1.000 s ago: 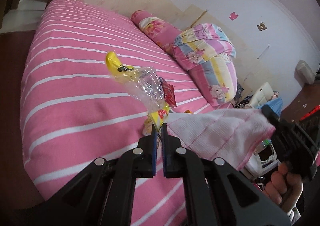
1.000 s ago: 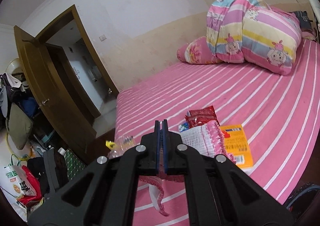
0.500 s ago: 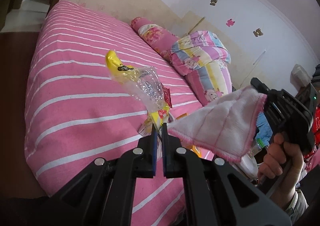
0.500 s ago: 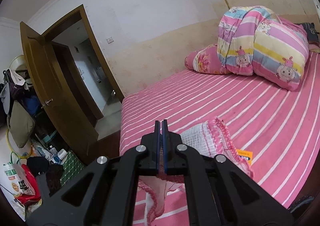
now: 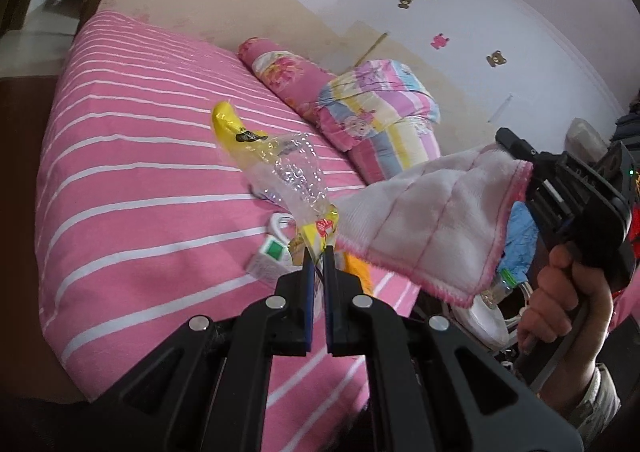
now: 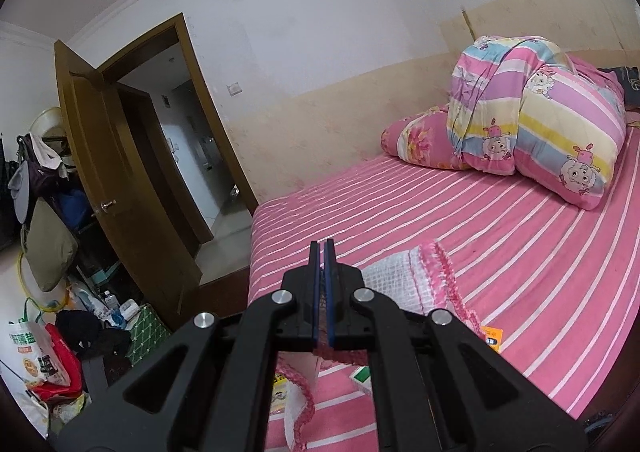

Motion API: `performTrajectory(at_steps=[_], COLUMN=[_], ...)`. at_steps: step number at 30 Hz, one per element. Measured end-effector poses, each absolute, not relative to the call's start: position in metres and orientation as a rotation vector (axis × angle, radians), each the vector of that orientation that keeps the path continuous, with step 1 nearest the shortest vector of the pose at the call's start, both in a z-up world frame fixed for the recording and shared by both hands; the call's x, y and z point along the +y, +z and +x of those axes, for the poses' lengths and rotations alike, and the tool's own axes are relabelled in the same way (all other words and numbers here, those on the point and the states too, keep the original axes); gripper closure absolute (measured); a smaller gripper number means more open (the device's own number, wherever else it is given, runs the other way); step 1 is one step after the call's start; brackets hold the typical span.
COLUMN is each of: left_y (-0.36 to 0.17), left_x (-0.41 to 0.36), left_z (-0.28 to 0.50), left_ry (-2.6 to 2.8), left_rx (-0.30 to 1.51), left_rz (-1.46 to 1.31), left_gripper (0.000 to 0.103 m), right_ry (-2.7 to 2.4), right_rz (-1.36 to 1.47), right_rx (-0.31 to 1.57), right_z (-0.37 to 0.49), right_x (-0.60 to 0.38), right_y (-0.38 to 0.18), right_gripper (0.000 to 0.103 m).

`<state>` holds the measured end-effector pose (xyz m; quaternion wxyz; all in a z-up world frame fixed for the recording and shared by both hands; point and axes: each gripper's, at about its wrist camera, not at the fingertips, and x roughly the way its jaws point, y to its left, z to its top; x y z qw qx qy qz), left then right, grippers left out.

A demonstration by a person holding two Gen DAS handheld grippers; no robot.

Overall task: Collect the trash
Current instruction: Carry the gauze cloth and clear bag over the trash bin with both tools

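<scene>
Clamping one end of a crumpled plastic wrapper in the left gripper, we hold it above the bed; the right gripper pinches a pink-edged cloth aloft, probably exposing the cartons and packets beneath for collection.

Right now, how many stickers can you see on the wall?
3. In the left wrist view: a brown bear highest up, a pink bunny lower to its right, and another brown bear farther right. More may be out of view.
</scene>
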<state>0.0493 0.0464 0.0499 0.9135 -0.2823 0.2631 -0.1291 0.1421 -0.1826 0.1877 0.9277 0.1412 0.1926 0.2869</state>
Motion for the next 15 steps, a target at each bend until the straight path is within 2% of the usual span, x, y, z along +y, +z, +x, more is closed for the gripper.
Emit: performTrajectory(at_steps=[15], left_y=[0.098], left_x=[-0.059], left_z=[0.010], left_ry=[-0.479], left_rx=[0.545], left_rz=[-0.484], left_gripper=[0.099], right_ry=[0.493], right_rz=[0.353], right_rx=[0.314], right_z=[0.053], right_x=[-0.298], right_y=[0.209], right_gripper=[0.100])
